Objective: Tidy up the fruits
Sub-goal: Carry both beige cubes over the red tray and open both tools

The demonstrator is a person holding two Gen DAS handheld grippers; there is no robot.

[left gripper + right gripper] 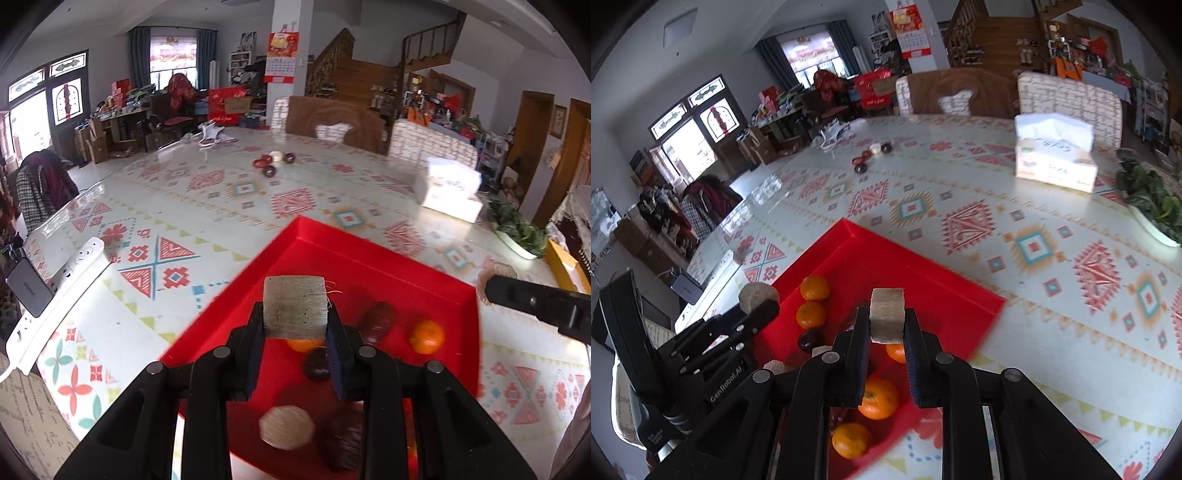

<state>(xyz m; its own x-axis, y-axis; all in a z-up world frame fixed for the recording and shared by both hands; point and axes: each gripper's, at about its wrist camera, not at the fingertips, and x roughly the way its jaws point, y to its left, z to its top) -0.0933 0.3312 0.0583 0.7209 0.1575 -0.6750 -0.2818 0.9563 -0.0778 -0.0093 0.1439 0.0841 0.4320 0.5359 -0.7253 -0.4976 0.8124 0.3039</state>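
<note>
A red tray [369, 258] lies on the patterned table and holds oranges [426, 336], dark plums [377, 320] and a beige round piece [286, 427]. My left gripper [295, 325] is shut on a flat beige piece [294, 307] above the tray. My right gripper [886, 326] is shut on a similar beige chunk [887, 319] above the tray [942, 291], with oranges [879, 398] and a plum [809, 341] below. The left gripper also shows in the right wrist view [759, 308], with its beige piece [757, 293].
A tissue box [1054, 155] stands far right. Small dark fruits and a white lid [873, 149] lie far across the table. A white power strip [59, 295] with a charger lies at the left edge. A dish of greens [1152, 206] sits at the right edge. Chairs stand beyond.
</note>
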